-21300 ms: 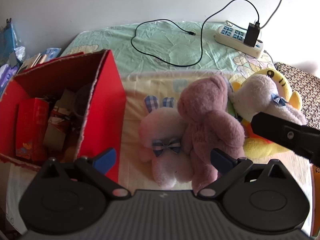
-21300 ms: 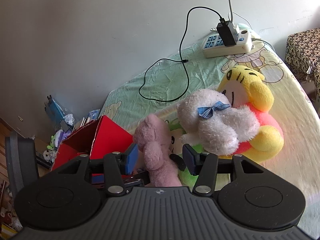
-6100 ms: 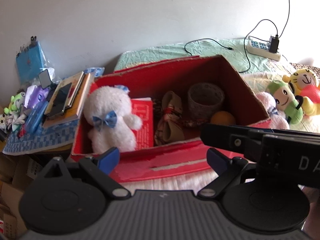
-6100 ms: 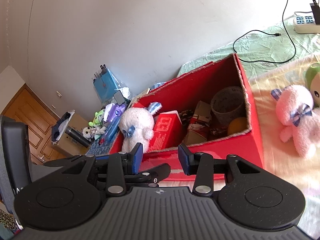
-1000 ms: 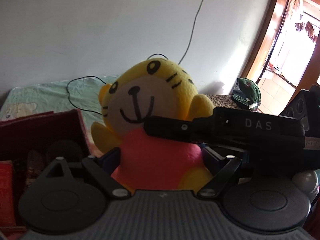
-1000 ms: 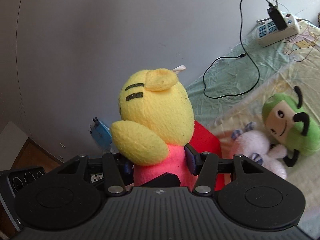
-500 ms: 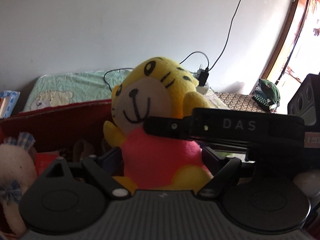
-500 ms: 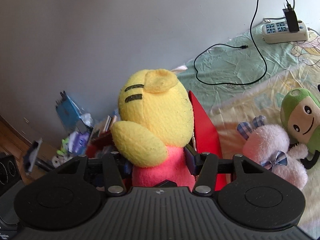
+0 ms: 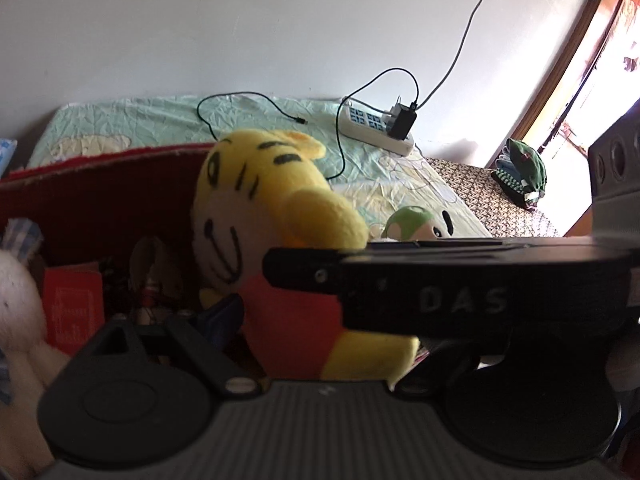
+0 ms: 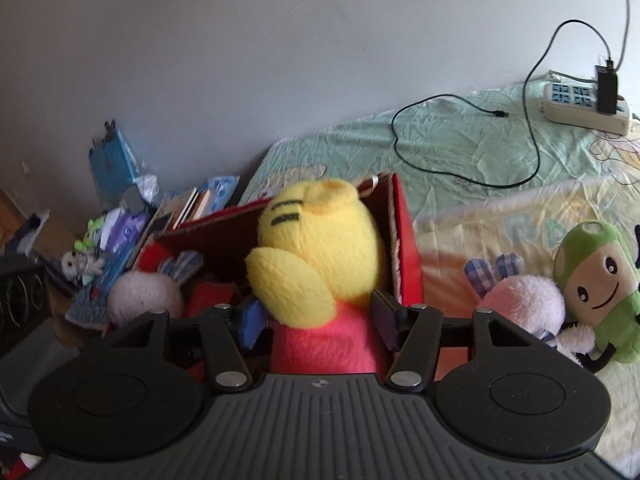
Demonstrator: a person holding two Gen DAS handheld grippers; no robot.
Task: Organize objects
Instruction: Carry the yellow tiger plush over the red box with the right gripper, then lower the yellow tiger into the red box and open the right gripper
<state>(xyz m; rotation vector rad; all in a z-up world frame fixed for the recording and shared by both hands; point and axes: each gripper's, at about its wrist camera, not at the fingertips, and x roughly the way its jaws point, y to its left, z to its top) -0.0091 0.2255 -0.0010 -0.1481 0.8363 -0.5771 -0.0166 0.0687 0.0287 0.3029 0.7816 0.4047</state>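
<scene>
A yellow tiger plush (image 9: 280,208) with a red body hangs tilted over the open red box (image 9: 100,200). My left gripper (image 9: 324,316) has it between its jaws, which are opening. The left pad still lies against the red body, and the right finger is hidden behind the right tool's black housing (image 9: 460,280). In the right wrist view the tiger plush (image 10: 320,240) sits between the opening jaws of my right gripper (image 10: 318,320), with a dark gap beside the blue left pad. A white rabbit plush (image 10: 144,296) lies in the red box (image 10: 404,248).
On the bed right of the box lie a pink rabbit plush (image 10: 520,300) and a green plush (image 10: 596,276). A power strip (image 10: 580,108) with a black cable sits at the back. Books (image 10: 188,204) and small clutter crowd the box's left side.
The tiger plush has tipped over to the left and sits lower against the box. The right gripper's jaws have spread, baring its blue left pad. Both views have swung further over the box.
</scene>
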